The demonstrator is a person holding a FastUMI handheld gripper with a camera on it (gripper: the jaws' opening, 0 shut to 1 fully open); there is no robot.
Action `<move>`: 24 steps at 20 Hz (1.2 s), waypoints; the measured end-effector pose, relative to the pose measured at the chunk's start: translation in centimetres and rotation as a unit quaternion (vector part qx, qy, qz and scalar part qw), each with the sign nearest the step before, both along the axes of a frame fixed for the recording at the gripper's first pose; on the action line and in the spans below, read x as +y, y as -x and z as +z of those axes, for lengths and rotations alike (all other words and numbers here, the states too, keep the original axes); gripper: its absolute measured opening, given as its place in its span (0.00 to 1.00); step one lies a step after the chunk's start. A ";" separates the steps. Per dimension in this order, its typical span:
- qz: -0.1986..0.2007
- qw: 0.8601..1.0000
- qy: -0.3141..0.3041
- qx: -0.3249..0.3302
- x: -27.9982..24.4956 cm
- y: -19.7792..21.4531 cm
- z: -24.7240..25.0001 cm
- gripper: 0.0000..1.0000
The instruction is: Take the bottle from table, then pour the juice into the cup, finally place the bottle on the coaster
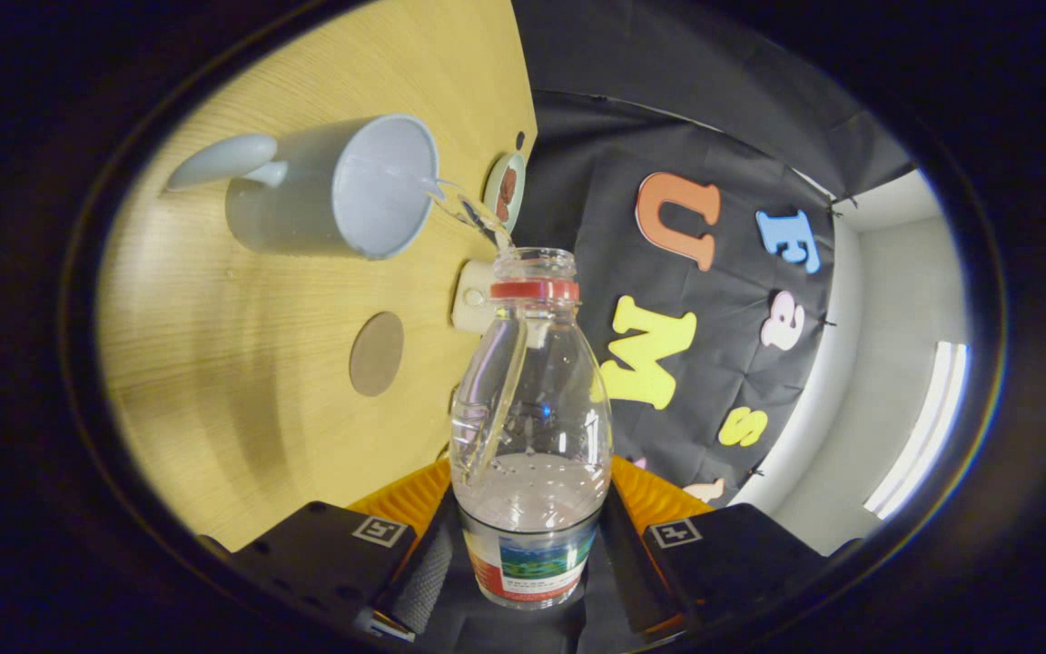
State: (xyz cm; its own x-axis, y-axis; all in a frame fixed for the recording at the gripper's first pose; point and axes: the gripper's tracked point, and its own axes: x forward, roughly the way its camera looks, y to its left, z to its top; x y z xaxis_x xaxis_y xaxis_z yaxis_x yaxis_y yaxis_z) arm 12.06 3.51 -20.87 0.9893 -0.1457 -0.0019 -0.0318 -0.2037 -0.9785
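Clear plastic bottle (530, 427) pinched between the gripper (530, 545) jaws, liquid streaming into the cup (341, 186).

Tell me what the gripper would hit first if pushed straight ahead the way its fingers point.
The gripper is shut on the bottle, so the bottle leads. Its mouth points past the cup rim, probably toward the black booth wall; depth is unclear.
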 end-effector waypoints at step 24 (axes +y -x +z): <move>0.001 0.998 0.056 -0.022 0.3 1.2 4.1 0.82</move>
State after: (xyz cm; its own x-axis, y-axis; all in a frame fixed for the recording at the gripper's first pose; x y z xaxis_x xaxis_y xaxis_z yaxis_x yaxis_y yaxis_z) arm 10.86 3.86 -16.78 0.9885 -0.1396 0.0576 0.0112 -0.3125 -0.9498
